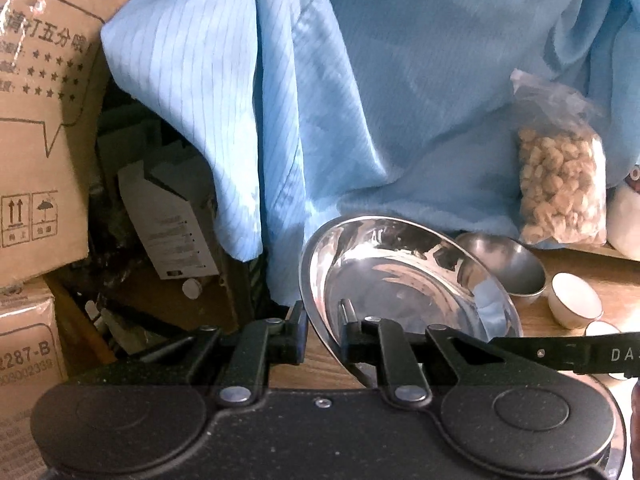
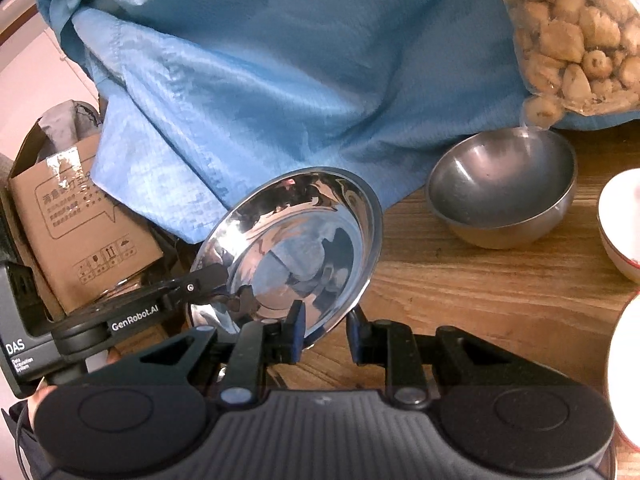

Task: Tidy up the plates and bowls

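Plate (image 2: 292, 248) left of bowl (image 2: 502, 188)

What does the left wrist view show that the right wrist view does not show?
Only the left wrist view shows the small white cups beside the steel bowl, and the grey carton among the clutter. Only the right wrist view shows the red-rimmed white dish and the left gripper's finger clamped on the steel plate's rim. Both share that plate, held tilted by both grippers, the right gripper, the blue cloth, the snack bag and the wooden table.
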`<state>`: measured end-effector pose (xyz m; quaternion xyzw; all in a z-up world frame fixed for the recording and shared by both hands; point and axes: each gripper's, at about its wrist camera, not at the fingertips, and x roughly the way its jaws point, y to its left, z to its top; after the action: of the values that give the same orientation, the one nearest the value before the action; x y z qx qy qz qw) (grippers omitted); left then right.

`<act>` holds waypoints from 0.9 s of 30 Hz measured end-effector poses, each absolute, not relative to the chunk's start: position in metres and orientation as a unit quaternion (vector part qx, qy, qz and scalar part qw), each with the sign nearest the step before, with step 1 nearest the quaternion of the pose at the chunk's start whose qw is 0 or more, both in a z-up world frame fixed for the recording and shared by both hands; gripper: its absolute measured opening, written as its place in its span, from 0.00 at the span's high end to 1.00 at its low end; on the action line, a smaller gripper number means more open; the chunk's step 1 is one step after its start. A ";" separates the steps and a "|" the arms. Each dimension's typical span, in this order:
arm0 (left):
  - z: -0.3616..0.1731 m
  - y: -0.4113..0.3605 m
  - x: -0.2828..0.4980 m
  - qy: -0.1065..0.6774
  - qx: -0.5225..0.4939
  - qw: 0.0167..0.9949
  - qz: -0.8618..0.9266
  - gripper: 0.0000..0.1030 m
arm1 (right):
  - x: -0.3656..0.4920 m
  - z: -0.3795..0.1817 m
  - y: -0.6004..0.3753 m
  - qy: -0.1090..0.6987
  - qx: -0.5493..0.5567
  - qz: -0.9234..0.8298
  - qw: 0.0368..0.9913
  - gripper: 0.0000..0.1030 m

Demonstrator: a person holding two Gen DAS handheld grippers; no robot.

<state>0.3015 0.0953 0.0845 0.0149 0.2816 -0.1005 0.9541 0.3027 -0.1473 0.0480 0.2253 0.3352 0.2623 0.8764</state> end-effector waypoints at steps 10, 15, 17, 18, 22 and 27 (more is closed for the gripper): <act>0.100 0.104 0.280 0.253 0.012 0.962 -0.103 0.83 | 0.286 0.064 -0.147 0.313 0.217 0.263 0.886 0.75; 0.106 0.118 0.256 0.252 0.000 0.964 -0.090 0.83 | 0.277 0.070 -0.143 0.313 0.214 0.285 0.880 0.75; 0.106 0.125 0.243 0.250 -0.005 0.965 -0.083 0.82 | 0.270 0.073 -0.140 0.310 0.211 0.300 0.877 0.75; 0.105 0.128 0.236 0.251 -0.008 0.965 -0.078 0.82 | 0.267 0.073 -0.140 0.308 0.211 0.306 0.876 0.75; 0.100 0.142 0.209 0.252 -0.025 0.964 -0.076 0.80 | 0.254 0.075 -0.132 0.316 0.200 0.330 0.867 0.75; 0.086 0.153 0.175 0.257 -0.029 0.964 -0.059 0.79 | 0.233 0.072 -0.121 0.335 0.175 0.354 0.855 0.75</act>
<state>0.1751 0.1526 0.0863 -0.0285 0.2569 -0.0586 0.9642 0.2334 -0.1208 0.0721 0.1749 0.3352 0.3543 0.8553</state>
